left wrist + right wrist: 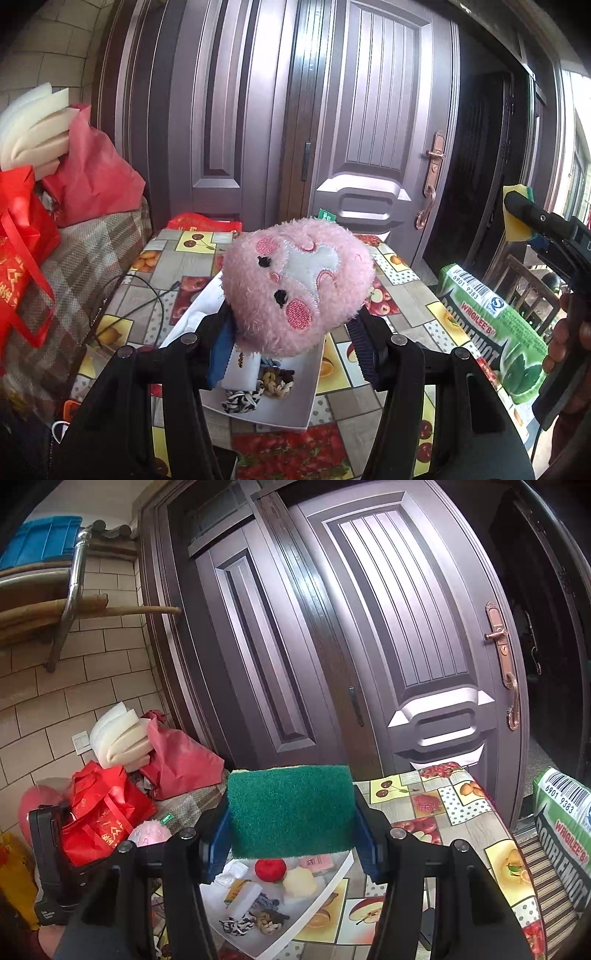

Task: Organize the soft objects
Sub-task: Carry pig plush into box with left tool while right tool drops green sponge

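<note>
**Status: two soft items lifted, none yet placed**

**Left gripper.** The left gripper is closed on a pink plush toy. The toy fills the centre of the left wrist view, clear of the table, with both pads pressing its lower sides. In the right wrist view the same toy appears at lower left.

**Right gripper.** The right gripper is clamped on a scouring sponge, green face toward the camera, in the centre of its own view. In the left wrist view this sponge shows its yellow body at the right edge.

**Source tray.** A white tray sits on the fruit-patterned tablecloth, below both grippers in the lower centre of each view. It holds a red yarn ball, a cream pompom, a pink card, white pieces and two patterned hair ties.

**Progress.** Judged from these views, the task is at an early-to-middle stage: two items are in hand, several remain in the tray. No destination container can be identified, so the sorted count cannot be stated.

**Remaining.** Set down both held items, then clear the tray.
</note>
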Action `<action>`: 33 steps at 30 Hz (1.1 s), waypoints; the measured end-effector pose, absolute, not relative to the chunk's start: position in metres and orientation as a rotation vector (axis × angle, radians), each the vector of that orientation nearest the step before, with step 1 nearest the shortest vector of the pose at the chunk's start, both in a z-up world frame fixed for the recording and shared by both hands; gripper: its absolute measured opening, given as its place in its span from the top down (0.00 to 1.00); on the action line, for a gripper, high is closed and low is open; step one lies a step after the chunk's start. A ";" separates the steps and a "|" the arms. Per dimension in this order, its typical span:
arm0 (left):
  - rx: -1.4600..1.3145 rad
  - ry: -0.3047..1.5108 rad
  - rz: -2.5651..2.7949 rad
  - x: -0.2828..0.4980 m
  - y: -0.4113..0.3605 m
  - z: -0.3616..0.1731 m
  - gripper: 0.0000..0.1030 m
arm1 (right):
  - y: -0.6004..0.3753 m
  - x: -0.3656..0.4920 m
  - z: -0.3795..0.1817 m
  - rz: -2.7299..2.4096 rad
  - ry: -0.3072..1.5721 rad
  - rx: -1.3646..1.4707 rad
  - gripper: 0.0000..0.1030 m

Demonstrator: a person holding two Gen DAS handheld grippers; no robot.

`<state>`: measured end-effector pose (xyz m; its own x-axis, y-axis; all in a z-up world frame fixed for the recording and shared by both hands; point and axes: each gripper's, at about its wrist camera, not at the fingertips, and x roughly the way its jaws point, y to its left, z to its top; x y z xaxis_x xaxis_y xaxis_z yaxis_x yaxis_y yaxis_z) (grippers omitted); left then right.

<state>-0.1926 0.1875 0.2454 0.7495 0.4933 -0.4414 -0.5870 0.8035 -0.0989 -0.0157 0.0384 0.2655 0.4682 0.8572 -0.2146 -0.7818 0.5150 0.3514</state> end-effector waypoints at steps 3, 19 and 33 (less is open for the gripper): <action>-0.236 0.395 0.603 -0.203 0.189 0.252 0.45 | 0.040 -0.023 0.270 1.031 0.367 0.230 0.45; -0.244 0.372 0.611 -0.208 0.192 0.255 0.45 | 0.043 -0.027 0.278 1.047 0.349 0.200 0.45; -0.279 0.376 0.627 -0.207 0.207 0.249 0.45 | 0.061 -0.021 0.269 1.055 0.397 0.170 0.45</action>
